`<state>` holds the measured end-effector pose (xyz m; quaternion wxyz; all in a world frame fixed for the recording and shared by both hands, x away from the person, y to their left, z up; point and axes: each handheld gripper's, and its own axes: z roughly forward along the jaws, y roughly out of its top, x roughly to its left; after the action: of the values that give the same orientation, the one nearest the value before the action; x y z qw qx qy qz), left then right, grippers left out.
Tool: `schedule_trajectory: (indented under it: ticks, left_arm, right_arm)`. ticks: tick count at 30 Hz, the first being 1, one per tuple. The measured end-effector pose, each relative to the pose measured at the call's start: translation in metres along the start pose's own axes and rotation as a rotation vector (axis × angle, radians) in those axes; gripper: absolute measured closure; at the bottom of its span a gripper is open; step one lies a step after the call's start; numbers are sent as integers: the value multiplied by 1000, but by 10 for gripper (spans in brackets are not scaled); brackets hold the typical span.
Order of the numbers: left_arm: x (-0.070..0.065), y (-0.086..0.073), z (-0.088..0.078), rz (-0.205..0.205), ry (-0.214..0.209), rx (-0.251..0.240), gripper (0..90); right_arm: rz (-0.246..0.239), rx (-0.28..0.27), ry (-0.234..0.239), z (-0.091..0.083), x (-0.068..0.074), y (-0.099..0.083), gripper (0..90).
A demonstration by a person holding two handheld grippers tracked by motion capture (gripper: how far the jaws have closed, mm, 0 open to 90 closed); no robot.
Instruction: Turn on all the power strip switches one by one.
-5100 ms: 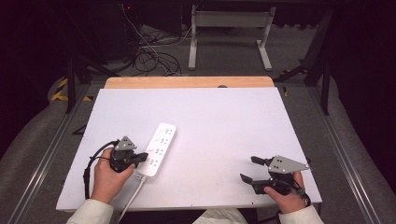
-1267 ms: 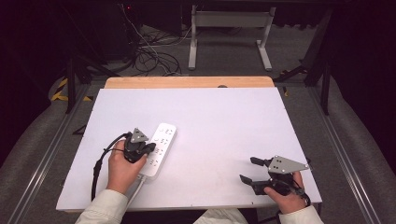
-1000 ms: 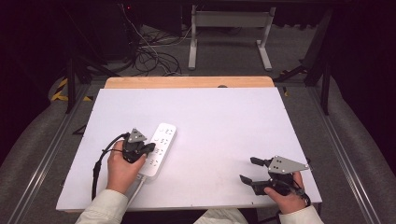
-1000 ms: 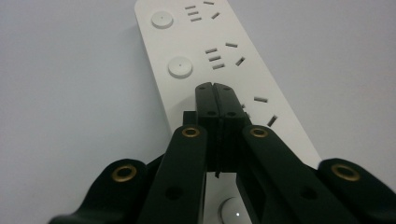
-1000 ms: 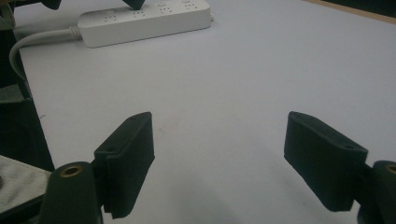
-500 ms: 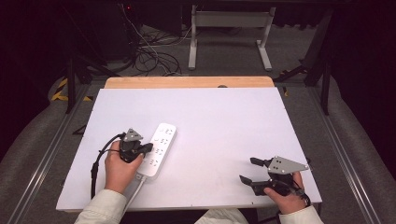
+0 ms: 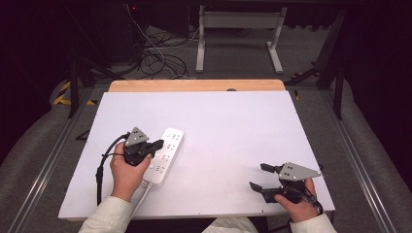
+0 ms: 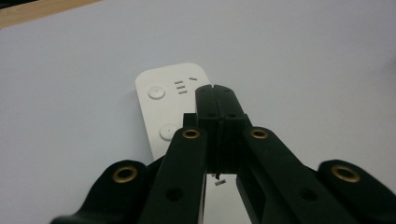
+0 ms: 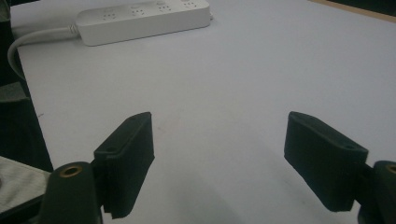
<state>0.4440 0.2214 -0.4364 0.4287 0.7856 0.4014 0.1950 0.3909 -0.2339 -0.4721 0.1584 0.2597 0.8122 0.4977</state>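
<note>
A white power strip lies on the white table, left of centre, with its cord leaving toward the front edge. My left gripper is shut, nothing between its jaws, and hovers over the strip's middle. In the left gripper view the shut tips sit above the strip's far end with its round buttons. My right gripper rests near the front right corner, jaws wide open and pointing left. Its own view has the open gripper over bare table, the strip far off.
A wooden board edge runs along the table's far side. Beyond it stand a grey metal frame and tangled cables on the floor. The strip's white cord curves off the table's front left.
The left gripper moved from the strip's left side to over its middle. During the last second it shifted slightly back toward the person. The right gripper stayed still and open.
</note>
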Motion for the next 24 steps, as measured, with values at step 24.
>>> schedule_trajectory:
  ticks: [24]
  left_arm:
    - [17, -7, 36, -20, 31, 66, 900]
  right_arm:
    - [6, 4, 2, 1, -1, -1, 244]
